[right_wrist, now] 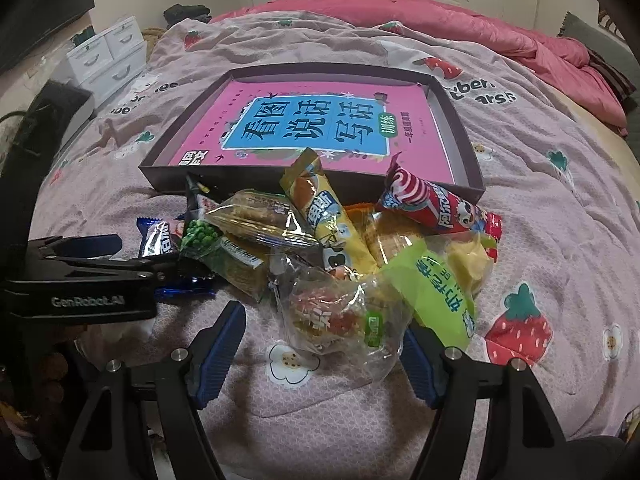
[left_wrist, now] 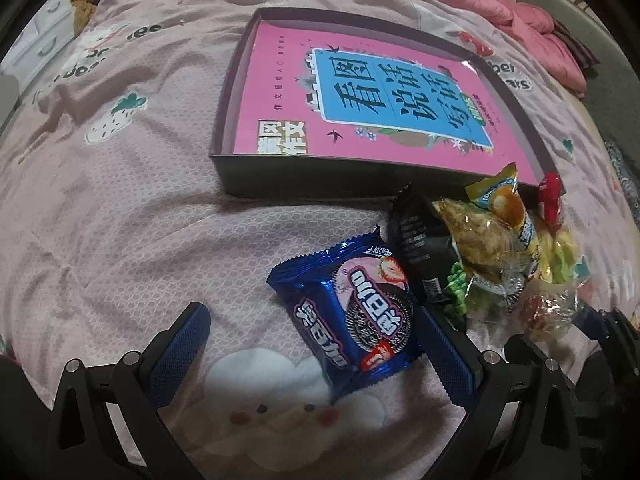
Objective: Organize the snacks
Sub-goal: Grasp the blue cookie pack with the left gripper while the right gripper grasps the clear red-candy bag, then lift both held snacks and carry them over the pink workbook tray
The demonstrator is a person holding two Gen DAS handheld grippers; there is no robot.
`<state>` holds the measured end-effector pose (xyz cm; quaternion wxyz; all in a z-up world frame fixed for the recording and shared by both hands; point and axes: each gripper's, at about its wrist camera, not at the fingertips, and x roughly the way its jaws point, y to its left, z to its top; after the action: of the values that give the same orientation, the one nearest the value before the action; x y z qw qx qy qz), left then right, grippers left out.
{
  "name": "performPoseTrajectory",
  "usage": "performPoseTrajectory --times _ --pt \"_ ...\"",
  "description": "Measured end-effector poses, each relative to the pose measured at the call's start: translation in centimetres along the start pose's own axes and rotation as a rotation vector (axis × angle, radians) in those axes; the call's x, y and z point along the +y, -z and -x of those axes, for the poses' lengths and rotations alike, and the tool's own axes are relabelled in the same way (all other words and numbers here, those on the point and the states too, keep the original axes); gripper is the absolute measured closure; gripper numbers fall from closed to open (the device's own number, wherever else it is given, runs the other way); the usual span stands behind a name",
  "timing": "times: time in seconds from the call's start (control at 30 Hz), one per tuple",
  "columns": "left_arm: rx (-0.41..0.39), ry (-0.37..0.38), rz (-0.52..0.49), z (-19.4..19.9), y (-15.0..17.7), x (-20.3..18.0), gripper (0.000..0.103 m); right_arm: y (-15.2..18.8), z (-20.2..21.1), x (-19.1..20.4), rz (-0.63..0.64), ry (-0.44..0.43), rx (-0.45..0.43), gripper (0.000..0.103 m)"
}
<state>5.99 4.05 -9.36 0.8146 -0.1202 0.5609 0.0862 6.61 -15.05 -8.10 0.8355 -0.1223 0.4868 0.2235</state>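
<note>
My left tongs (left_wrist: 316, 344) stand wide around the blue cookie packet (left_wrist: 352, 316), ready to pinch it; my right tongs (right_wrist: 320, 356) gape too, the clear candy bag (right_wrist: 340, 312) between their tips. Beyond lies the heaped snack pile (right_wrist: 332, 232) — and just past it the shallow box (right_wrist: 468, 144), where I judge everything goes.

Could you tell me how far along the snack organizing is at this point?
Nothing looks sorted yet: the box holds only a pink book. In hand: the open left tool straddles the blue cookie pack, not yet gripped, and the open right tool brackets a clear candy bag. Left: the whole snack pile on the bed.
</note>
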Motion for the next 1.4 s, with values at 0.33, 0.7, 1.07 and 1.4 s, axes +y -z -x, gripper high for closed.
performPoseTrajectory --times 0.33,0.7,1.07,1.4 --pt "-0.006 0.047 0.038 -1.2 -0.6 0.2 0.005 -0.3 -0.6 0.2 0.016 -0.027 -0.02 0.058" --pt "-0.044 0.188 0.074 -0.1 -0.8 1.0 0.054 -0.3 0.1 -1.3 -0.048 -0.12 -0.045 0.065" --pt "-0.054 0.27 0.087 1.0 -0.4 2.0 0.069 -0.3 1.5 -2.8 -0.11 -0.163 -0.098 0.066" --pt "0.035 0.446 0.182 -0.7 0.6 2.7 0.071 -0.3 1.7 -2.9 -0.111 -0.16 -0.106 0.066"
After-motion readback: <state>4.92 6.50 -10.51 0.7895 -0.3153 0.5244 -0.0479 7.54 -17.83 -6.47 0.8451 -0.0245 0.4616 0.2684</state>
